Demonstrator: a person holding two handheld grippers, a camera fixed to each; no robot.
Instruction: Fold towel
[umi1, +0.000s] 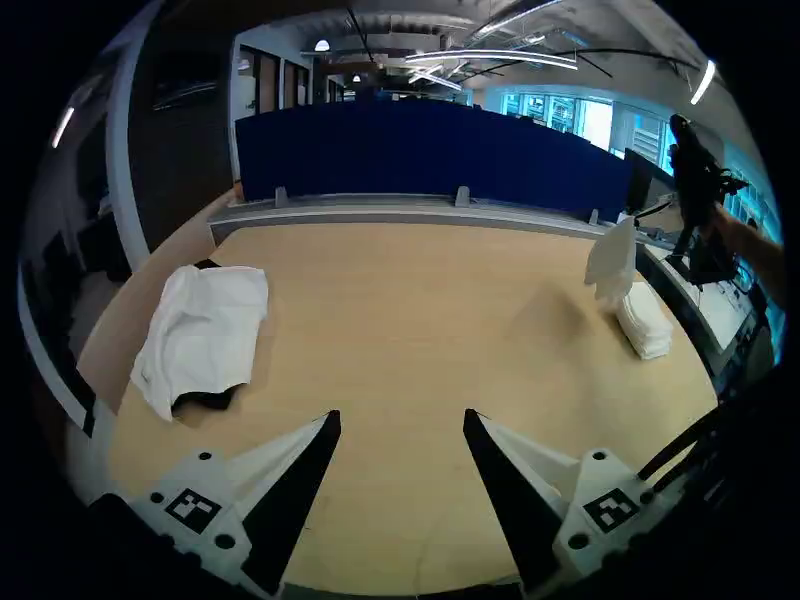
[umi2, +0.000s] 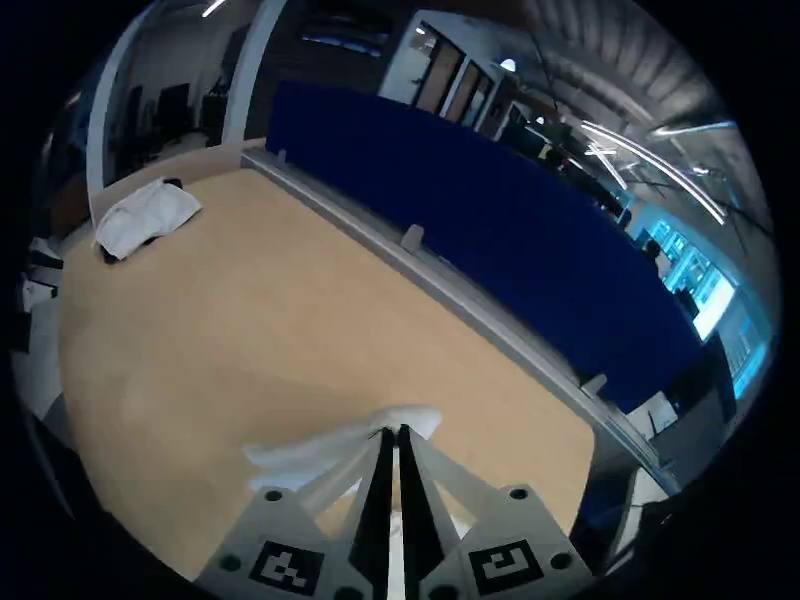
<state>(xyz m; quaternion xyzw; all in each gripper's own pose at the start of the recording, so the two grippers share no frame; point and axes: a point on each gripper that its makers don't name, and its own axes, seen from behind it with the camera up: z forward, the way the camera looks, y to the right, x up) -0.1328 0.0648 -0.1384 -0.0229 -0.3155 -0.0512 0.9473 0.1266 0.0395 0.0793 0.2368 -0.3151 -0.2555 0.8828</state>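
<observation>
A broad wooden table (umi1: 420, 300) takes up most of both views, with a grey rail and a long blue partition (umi1: 430, 150) along its far edge. On the table's left side lies a crumpled white towel (umi1: 205, 330), loosely heaped. Something dark pokes out under its near edge, and I cannot tell what it is. At the table's right edge sits a small stack of folded towels (umi1: 645, 322), neat and squared. Just above that stack hangs a held towel (umi1: 612, 262), bunched and drooping. I cannot tell whether its lower end touches the stack.

The left gripper (umi1: 400, 420) is low over the near part of the table. Its two fingers are spread wide, with bare wood between them and nothing in their grasp. The right gripper (umi2: 392, 432) has its fingers pressed almost together, pinching a fold of the held towel (umi2: 345, 447), which spills out to the left of the fingertips.

The left gripper view takes in the stack, the whole hanging cloth and, at far right, the hand (umi1: 745, 240) carrying the right gripper. The right gripper view gives the pinch itself from close up. It also shows the blue partition (umi2: 480, 240) running off diagonally and the crumpled white towel (umi2: 145, 215), small at the table's far left corner.
</observation>
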